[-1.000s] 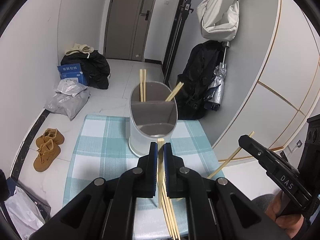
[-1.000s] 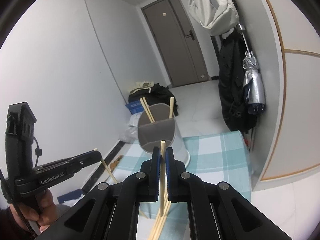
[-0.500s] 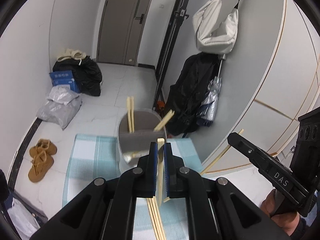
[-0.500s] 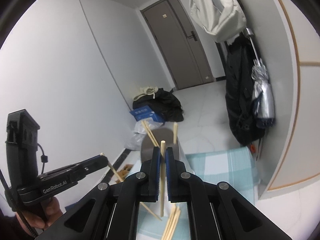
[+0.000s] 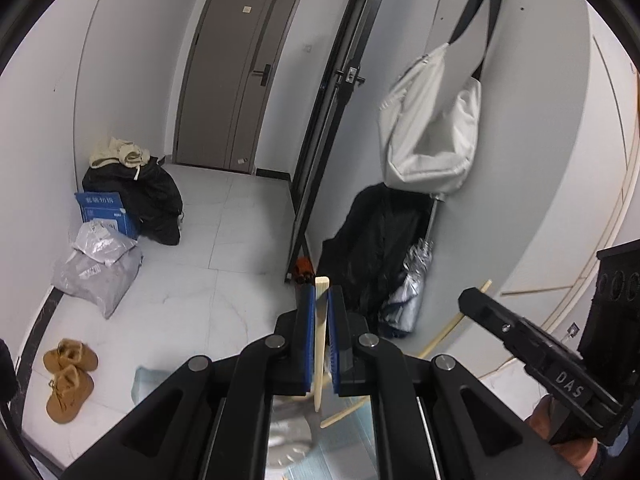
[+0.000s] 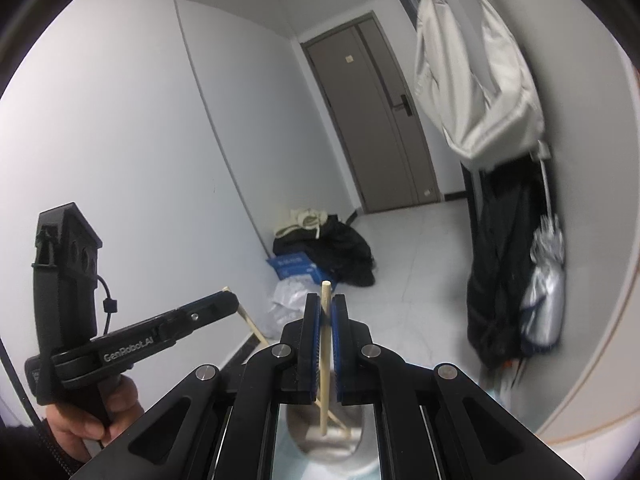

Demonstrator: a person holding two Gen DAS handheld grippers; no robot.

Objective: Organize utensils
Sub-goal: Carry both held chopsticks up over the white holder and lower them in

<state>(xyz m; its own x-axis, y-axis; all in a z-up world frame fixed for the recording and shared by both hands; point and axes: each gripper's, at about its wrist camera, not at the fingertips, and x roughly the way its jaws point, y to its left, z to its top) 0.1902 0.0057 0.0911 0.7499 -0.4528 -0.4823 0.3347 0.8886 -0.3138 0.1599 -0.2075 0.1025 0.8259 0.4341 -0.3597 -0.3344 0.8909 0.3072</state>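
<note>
Presently listed: left claw (image 5: 319, 300), blue pads clamped on one pale wooden chopstick (image 5: 319, 344) that stands nearly upright, its squared top just above the pads. Right claw (image 6: 327, 307), likewise clamped on a second, round-tipped chopstick (image 6: 325, 364), upright, its lower end hanging over the grey utensil holder (image 6: 328, 446) glimpsed below between the claw's arms. Blue checked cloth (image 5: 142, 380) on the desk, only a corner showing. Each claw appears in the other's view, a chopstick jutting from its tip. Background: grey door (image 5: 236, 76), white bag (image 5: 432, 120) hung on the wall, tan shoes (image 5: 68, 376) on the floor.
</note>
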